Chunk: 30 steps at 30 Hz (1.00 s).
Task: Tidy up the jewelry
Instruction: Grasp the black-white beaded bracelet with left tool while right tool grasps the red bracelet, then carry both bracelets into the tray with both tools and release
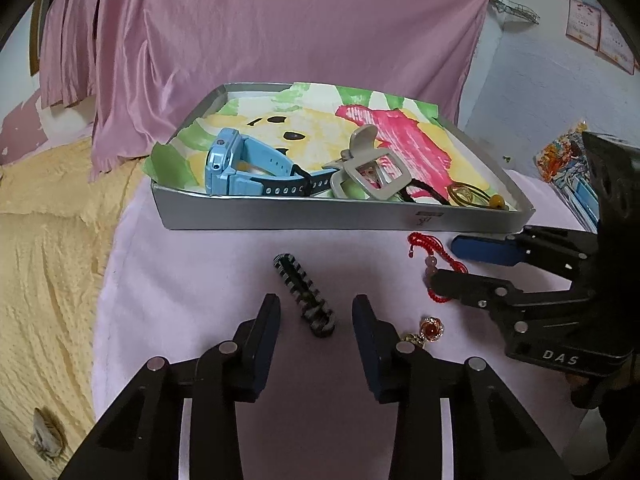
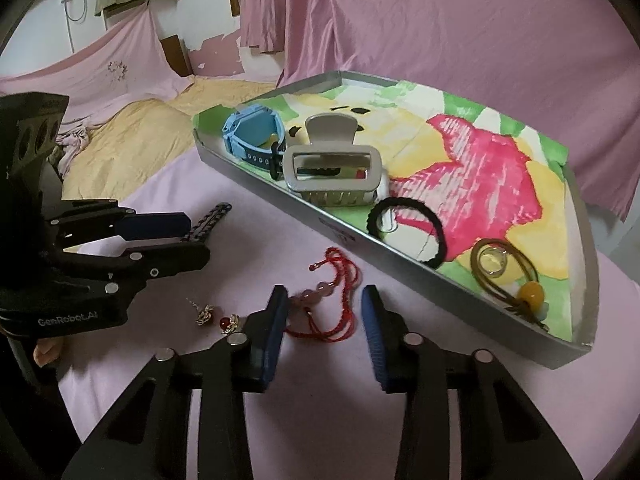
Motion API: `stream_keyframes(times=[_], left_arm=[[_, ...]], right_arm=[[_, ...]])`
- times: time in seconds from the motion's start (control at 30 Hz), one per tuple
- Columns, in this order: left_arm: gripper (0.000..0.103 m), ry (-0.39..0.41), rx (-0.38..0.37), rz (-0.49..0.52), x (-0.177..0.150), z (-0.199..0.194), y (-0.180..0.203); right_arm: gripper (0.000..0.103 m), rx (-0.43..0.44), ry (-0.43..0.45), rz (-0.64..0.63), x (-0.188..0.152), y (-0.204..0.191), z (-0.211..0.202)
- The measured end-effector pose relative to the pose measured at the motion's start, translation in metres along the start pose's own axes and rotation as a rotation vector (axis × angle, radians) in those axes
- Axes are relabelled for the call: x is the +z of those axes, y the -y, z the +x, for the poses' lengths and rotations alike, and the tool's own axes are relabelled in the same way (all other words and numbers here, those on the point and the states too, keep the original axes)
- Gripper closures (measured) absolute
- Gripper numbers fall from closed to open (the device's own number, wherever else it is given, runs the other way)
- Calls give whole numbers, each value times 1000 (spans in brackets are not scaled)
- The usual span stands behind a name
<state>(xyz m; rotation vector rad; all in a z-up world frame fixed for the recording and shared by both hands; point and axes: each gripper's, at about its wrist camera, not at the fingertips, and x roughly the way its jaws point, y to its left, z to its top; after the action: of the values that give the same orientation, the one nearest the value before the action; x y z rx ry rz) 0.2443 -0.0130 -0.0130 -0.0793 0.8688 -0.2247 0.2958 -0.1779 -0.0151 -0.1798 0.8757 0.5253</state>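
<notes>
The left tool point(image 1: 316, 312) has its jaws part-spread to either side of the dark braided bracelet point(image 1: 304, 294), the pads not yet touching it; nothing is held. The right tool point(image 2: 325, 304) is the same: jaws part-spread around the red cord bracelet point(image 2: 336, 300) with its pale pink beads, no pinch made yet. Both bracelets lie flat on the pink-covered surface point(image 1: 200, 280).

At about four o'clock from the left tool sit two small gold earrings with red stones point(image 1: 430, 328), untouched on the cloth.

Further out, at twelve o'clock, stands the shallow grey tray point(image 1: 320, 214), lined with a bright painted paper. Already inside it are a blue watch point(image 1: 240, 168), a grey hair claw point(image 1: 372, 168), a black hair tie point(image 2: 408, 232) and a brown cord with a yellow bead point(image 2: 516, 280).

By my reckoning the job is a bit over halfway: four pieces stowed, while two bracelets and the earrings remain to be lifted into the tray.
</notes>
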Motion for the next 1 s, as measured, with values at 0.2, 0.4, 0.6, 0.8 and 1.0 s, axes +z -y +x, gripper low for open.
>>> stream_keyframes(times=[0.2, 0.4, 0.6, 0.8, 1.0], left_arm=[[85, -6, 14, -2, 1, 2, -2], [87, -1, 11, 6, 0, 1, -1], [87, 26, -39, -12, -7, -4, -2], [88, 137, -84, -31, -10, -24, -2], [88, 176, -89, -40, -8, -30, 0]], right_arm=[[81, 30, -2, 18, -6, 7, -1], [99, 37, 5, 42, -10, 14, -3], [100, 56, 22, 27, -14, 10, -9], [100, 65, 83, 8, -15, 5, -30], [100, 48, 147, -3, -12, 6, -49]])
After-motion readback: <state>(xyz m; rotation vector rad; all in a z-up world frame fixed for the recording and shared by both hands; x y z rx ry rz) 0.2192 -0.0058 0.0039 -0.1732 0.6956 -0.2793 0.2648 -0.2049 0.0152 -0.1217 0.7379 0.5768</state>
